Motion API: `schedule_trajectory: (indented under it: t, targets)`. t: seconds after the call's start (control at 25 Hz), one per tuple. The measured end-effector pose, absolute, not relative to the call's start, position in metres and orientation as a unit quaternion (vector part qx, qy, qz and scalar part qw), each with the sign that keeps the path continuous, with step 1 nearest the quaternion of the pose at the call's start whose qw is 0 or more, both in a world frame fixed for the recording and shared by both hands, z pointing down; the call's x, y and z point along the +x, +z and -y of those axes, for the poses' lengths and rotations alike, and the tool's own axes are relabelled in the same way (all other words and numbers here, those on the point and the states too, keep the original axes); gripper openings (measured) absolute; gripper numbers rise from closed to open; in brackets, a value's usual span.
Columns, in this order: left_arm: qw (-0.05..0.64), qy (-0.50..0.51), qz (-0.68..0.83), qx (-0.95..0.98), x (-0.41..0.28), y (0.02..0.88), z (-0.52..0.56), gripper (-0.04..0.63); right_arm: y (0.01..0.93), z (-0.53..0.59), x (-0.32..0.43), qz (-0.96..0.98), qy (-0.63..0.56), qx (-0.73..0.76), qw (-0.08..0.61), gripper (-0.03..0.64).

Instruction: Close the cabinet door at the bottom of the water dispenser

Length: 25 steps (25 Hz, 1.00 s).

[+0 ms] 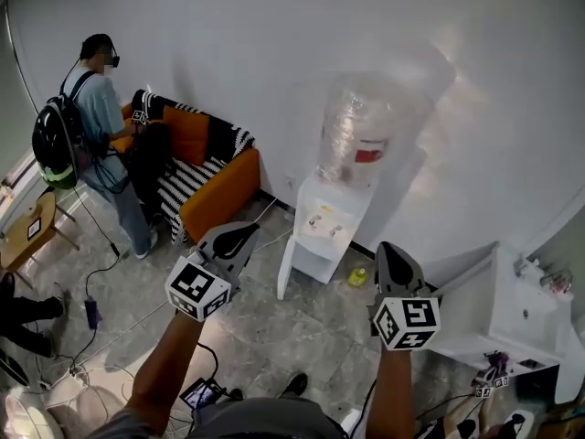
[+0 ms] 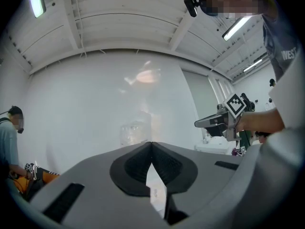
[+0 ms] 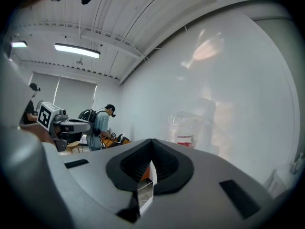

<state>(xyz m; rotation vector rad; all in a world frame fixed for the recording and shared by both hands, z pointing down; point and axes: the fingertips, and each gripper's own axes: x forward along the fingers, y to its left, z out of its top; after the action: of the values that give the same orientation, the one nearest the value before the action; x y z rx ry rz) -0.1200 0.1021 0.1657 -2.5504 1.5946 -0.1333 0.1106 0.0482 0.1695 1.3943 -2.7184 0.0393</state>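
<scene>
The white water dispenser point(image 1: 327, 224) stands against the wall with a clear bottle point(image 1: 361, 131) on top. Its bottom cabinet door point(image 1: 285, 270) stands swung out at the left of the base. My left gripper point(image 1: 245, 234) hangs in the air left of the dispenser, jaws shut on nothing. My right gripper point(image 1: 385, 252) is at the dispenser's right, also shut and empty. In the left gripper view the closed tips point(image 2: 151, 145) point at the bottle point(image 2: 134, 132). The right gripper view shows its closed tips point(image 3: 151, 143) beside the bottle point(image 3: 184, 128).
An orange sofa point(image 1: 222, 186) with a striped blanket lies left of the dispenser, and a person with a backpack point(image 1: 94, 122) stands by it. A small yellow object point(image 1: 356, 277) lies on the floor. A white counter point(image 1: 512, 314) is at the right. Cables point(image 1: 101, 323) cross the floor.
</scene>
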Motion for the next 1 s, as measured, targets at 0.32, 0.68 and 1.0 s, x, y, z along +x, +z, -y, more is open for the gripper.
schedule_trajectory:
  t: [0.32,0.68,1.0]
  targets:
    - [0.069,-0.056,-0.557,-0.826,-0.111,0.165,-0.079,0.015,0.168,-0.003,0.114,0.905,0.011,0.425,0.037,0.028]
    - [0.073,-0.070,-0.572,-0.814,-0.101,0.165,-0.056,0.015,0.173,0.031,0.121,0.913,0.019,0.407,0.033,0.028]
    - [0.067,-0.067,-0.558,-0.824,-0.100,0.168,-0.028,0.015,0.184,0.048,0.126,0.905,0.029,0.422,0.040,0.028]
